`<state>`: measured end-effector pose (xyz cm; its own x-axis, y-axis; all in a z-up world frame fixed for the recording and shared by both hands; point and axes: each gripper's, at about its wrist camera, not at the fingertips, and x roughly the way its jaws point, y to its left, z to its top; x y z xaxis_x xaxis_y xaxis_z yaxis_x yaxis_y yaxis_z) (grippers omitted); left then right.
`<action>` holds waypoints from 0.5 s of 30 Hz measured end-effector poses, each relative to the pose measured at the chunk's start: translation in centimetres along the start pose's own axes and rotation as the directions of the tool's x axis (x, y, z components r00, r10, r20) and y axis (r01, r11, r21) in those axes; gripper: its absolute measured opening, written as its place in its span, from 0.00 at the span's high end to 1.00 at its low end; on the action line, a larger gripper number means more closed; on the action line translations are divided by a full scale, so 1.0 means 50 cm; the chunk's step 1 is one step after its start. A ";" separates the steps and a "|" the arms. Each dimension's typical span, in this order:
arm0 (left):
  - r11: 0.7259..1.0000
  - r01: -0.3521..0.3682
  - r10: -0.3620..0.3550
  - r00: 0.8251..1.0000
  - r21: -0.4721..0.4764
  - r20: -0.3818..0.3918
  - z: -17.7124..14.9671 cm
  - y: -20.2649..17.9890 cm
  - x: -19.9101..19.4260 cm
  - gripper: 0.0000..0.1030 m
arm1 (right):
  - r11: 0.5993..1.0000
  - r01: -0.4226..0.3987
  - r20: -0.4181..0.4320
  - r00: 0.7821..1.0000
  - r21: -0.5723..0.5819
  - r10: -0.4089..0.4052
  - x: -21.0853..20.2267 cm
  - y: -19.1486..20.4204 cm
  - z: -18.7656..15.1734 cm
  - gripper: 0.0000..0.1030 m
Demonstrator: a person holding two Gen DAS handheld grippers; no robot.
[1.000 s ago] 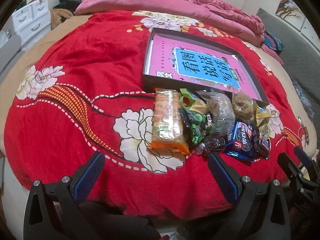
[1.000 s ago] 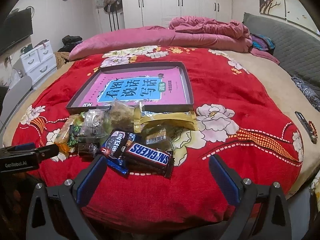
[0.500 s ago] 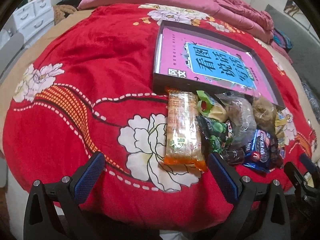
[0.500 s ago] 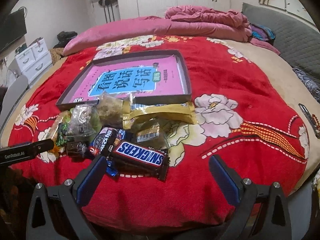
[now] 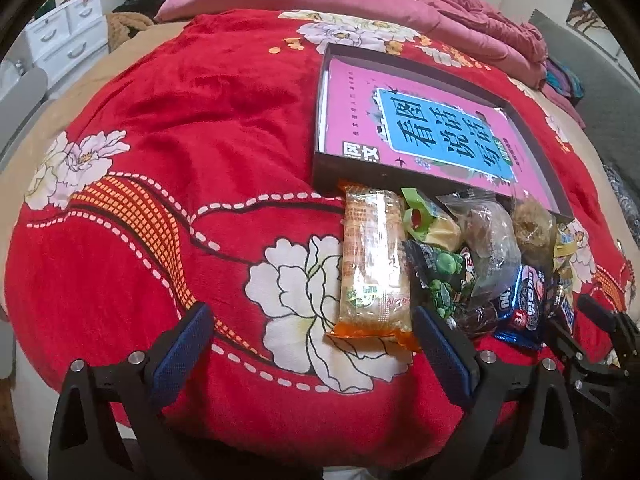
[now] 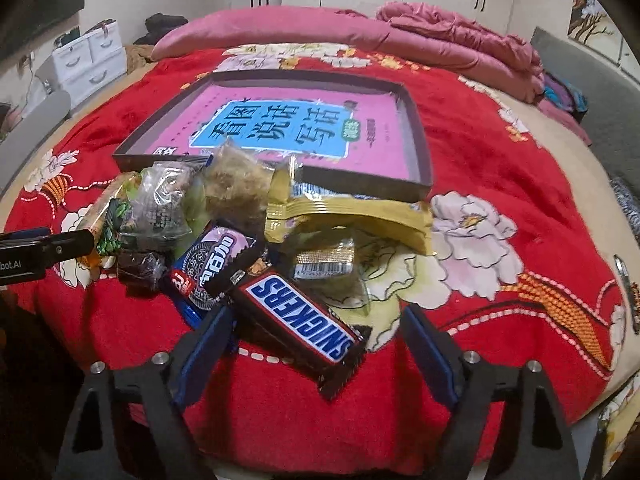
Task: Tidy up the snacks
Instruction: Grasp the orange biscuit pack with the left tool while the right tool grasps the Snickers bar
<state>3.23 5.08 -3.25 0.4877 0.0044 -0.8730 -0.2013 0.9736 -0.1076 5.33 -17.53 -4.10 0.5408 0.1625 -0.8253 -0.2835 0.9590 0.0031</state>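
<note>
Soft, even indoor light, mild blur, and strong fisheye bending with dark corners.

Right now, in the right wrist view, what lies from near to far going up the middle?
Snickers bar → Oreo pack → yellow bag → tray → pink quilt.

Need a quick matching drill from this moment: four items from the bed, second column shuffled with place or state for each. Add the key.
1. Snickers bar
2. orange cracker pack
3. gold wrapper
4. shallow box

A. leftmost of the pile
B. between the right gripper jaws, not yet pinched
C. behind the pile, pink book inside
D. against the box's front wall

Pairs: 1-B, 2-A, 3-D, 4-C
</note>
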 end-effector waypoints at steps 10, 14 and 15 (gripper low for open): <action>1.000 0.016 -0.016 1.000 -0.013 0.007 0.006 0.008 0.003 0.16 | 0.994 -0.087 0.007 0.996 0.070 0.087 -0.003 -0.029 -0.001 0.43; 1.000 0.020 -0.020 1.000 0.004 0.004 0.010 0.002 0.009 0.17 | 0.988 -0.102 -0.029 0.994 0.115 0.106 0.013 -0.045 -0.003 0.49; 1.000 0.020 -0.020 1.000 0.013 0.003 0.012 -0.002 0.011 0.18 | 0.988 -0.102 -0.035 0.994 0.117 0.106 0.016 -0.045 -0.003 0.50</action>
<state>4.01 5.13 -3.42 0.4944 -0.0140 -0.8691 -0.1809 0.9763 -0.1187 6.31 -19.59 -4.85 0.4794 0.2554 -0.8396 -0.2424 0.9580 0.1530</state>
